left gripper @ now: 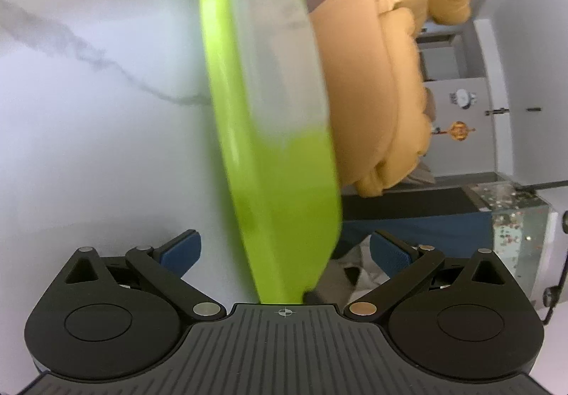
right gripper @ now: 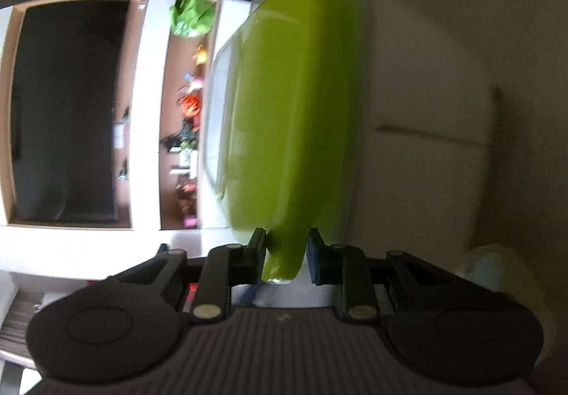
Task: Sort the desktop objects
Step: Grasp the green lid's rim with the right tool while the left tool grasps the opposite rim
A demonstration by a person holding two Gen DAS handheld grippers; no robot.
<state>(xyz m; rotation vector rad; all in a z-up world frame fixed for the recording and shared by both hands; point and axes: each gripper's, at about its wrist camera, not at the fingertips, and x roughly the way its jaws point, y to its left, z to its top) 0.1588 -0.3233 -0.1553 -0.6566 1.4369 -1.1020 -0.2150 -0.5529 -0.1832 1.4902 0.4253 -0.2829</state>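
A lime-green plastic container (left gripper: 269, 132) with a translucent white inner part stands on edge in the left wrist view, blurred. It runs down between the fingers of my left gripper (left gripper: 285, 247). That gripper is wide open, and its blue pads (left gripper: 181, 251) stay well clear of the container on both sides. In the right wrist view the same green container (right gripper: 294, 104) fills the middle. My right gripper (right gripper: 285, 254) is shut on its near rim, with a pad against each side.
A white marble-veined tabletop (left gripper: 88, 93) lies to the left in the left wrist view, and a tan padded chair (left gripper: 376, 75) behind. The right wrist view shows a dark screen (right gripper: 67, 111), a shelf of small items (right gripper: 188, 118) and a pale surface (right gripper: 443, 164).
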